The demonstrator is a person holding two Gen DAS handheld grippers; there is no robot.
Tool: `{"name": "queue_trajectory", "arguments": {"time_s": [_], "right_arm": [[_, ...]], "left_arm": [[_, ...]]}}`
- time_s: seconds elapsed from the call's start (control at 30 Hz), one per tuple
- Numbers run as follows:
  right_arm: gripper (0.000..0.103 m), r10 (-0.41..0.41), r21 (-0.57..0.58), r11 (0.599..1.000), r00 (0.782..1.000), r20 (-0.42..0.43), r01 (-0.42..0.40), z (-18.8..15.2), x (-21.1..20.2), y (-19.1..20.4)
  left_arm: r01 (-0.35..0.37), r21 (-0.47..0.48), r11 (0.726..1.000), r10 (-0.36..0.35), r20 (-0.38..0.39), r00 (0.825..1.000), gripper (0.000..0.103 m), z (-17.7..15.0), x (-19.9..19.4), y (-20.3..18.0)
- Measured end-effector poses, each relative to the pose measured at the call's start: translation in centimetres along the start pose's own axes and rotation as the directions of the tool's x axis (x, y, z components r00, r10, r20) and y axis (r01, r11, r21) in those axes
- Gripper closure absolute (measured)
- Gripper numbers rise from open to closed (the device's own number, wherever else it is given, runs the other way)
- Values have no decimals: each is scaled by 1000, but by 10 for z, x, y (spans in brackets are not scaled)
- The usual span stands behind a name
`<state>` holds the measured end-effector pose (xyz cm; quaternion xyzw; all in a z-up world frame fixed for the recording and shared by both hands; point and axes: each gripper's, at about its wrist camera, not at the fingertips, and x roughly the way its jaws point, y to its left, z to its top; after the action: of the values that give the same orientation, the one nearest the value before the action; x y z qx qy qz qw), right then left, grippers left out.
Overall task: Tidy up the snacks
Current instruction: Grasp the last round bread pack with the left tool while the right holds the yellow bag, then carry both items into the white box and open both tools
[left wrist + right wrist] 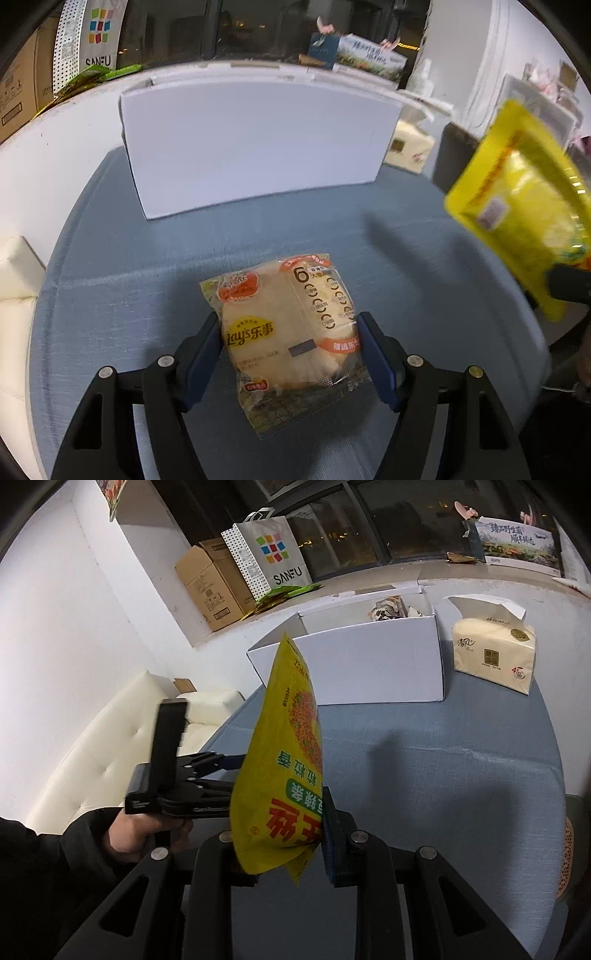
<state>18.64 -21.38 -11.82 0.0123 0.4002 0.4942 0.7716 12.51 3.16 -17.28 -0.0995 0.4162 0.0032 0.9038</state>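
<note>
one blue-grey table [110, 258] carries one white box [251, 147], open-topped, with one tissue pack [495, 657] just beside it. two snack bags: one lay's bag [288, 332] lies flat on the cloth between the left gripper [290, 354] pads, which touch its sides; one yellow bag [284, 775] hangs pinched in the right gripper [291, 834], raised before the box.

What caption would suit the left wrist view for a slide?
Left gripper closed on a Lay's packet lying on the blue cloth, the white box behind it.
</note>
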Motion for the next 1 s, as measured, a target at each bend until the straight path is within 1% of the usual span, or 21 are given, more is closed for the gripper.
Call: {"name": "queue_trajectory", "arguments": {"time_s": [0.07, 0.13, 0.2, 0.27, 0.33, 0.37, 0.43, 0.53, 0.63, 0.73, 0.8, 0.83, 0.87, 0.9, 0.93, 0.97, 1.0], "right_arm": [[77, 8, 8, 1000, 1000, 3, -8, 0, 1, 1], [77, 6, 12, 1000, 1000, 13, -6, 5, 3, 2], [77, 2, 11, 1000, 1000, 24, -2, 11, 5, 3], [77, -2, 12, 1000, 999, 39, 1, 24, 7, 5], [77, -3, 9, 1000, 998, 60, 2, 45, 9, 8], [77, 3, 7, 1000, 998, 69, -3, 53, 10, 9], [77, 11, -10, 1000, 995, 99, -10, 81, 14, 13], [77, 11, -24, 1000, 992, 122, -8, 124, 26, 17], [77, 9, -37, 999, 991, 133, -4, 167, 46, 16], [77, -2, 4, 1000, 995, 102, 1, 206, 77, 0], [77, -2, 37, 999, 997, 75, -1, 225, 100, -13], [76, -2, 45, 999, 998, 68, -1, 231, 108, -18], [74, 8, 53, 999, 999, 52, -11, 236, 116, -23], [68, 10, 64, 998, 1000, 24, -12, 241, 125, -29], [29, -21, 81, 997, 1000, 11, 20, 244, 132, -35], [0, -55, 98, 994, 998, 13, 53, 246, 134, -41], [0, -76, 111, 991, 997, 32, 72, 246, 133, -44]], "left_arm": [[20, -5, 1000, -20, 35, 999, 27, 2, -17, 3], [26, -5, 1000, -26, 81, 996, 27, 9, -36, 7], [36, 2, 999, -36, 133, 991, 27, 22, -56, 10], [41, 6, 999, -42, 185, 982, 27, 39, -76, 16], [51, -2, 999, -49, 242, 969, 27, 64, -93, 26], [54, -8, 998, -50, 262, 964, 27, 78, -97, 34], [59, -10, 998, -53, 304, 951, 27, 105, -102, 43], [64, -7, 998, -58, 331, 942, 27, 146, -95, 62], [64, -2, 998, -59, 332, 941, 27, 175, -79, 73], [65, -22, 998, -55, 310, 949, 27, 204, -46, 88], [32, -3, 999, -30, 290, 957, 26, 218, -21, 88], [-7, -5, 1000, 8, 288, 958, 21, 223, -11, 87], [-55, -5, 998, 54, 277, 959, 0, 225, -3, 89], [-65, 0, 998, 63, 268, 961, 0, 225, 3, 90], [-59, 2, 998, 57, 261, 964, 0, 223, 7, 92], [-55, -2, 998, 54, 249, 967, 0, 220, 9, 94], [-60, -2, 998, 59, 247, 967, 0, 217, 10, 95]]}}
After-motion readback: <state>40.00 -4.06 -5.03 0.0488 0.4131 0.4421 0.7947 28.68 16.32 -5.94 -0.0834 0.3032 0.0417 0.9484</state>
